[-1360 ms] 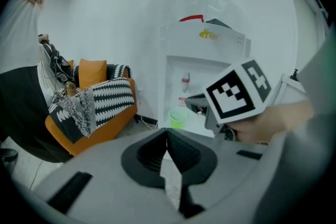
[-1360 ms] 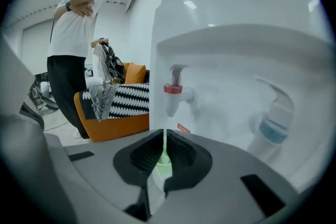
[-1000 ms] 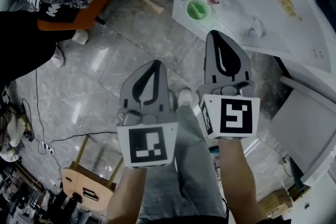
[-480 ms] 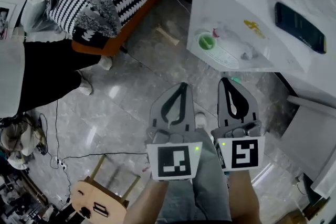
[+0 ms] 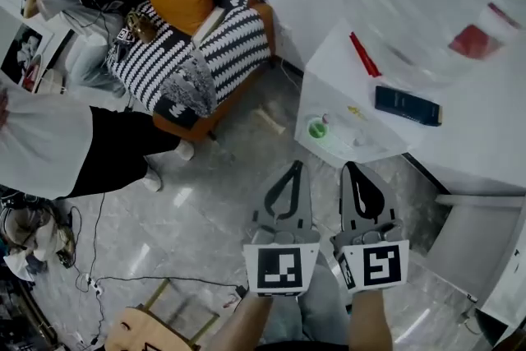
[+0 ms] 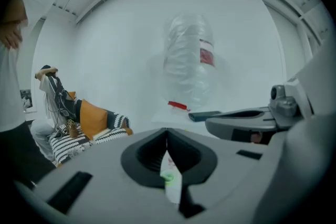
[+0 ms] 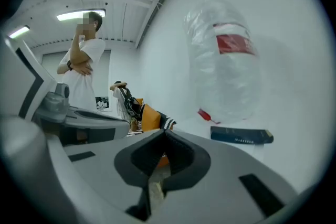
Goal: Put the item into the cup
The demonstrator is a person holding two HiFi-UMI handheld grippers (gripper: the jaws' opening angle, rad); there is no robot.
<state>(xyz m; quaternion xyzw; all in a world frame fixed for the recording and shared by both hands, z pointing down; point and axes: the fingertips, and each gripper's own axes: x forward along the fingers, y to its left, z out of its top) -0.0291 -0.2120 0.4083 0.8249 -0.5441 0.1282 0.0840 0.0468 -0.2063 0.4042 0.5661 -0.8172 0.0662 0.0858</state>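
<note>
Well short of the green cup point(image 5: 317, 128), our left gripper point(image 5: 293, 168) and right gripper point(image 5: 352, 169) are pinched together, empty; we should close in, then spread one to grasp.

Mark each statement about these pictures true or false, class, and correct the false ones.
1. The green cup stands on the white table. True.
2. The right tongs grip the cup. False: they are shut on nothing, held above the floor and apart from the table.
3. A dark flat object lies on the table. True.
4. The left tongs are wide open. False: their jaws are together and nothing is between them.
5. The sofa is plain white. False: it has black-and-white stripes and an orange cushion.
</note>
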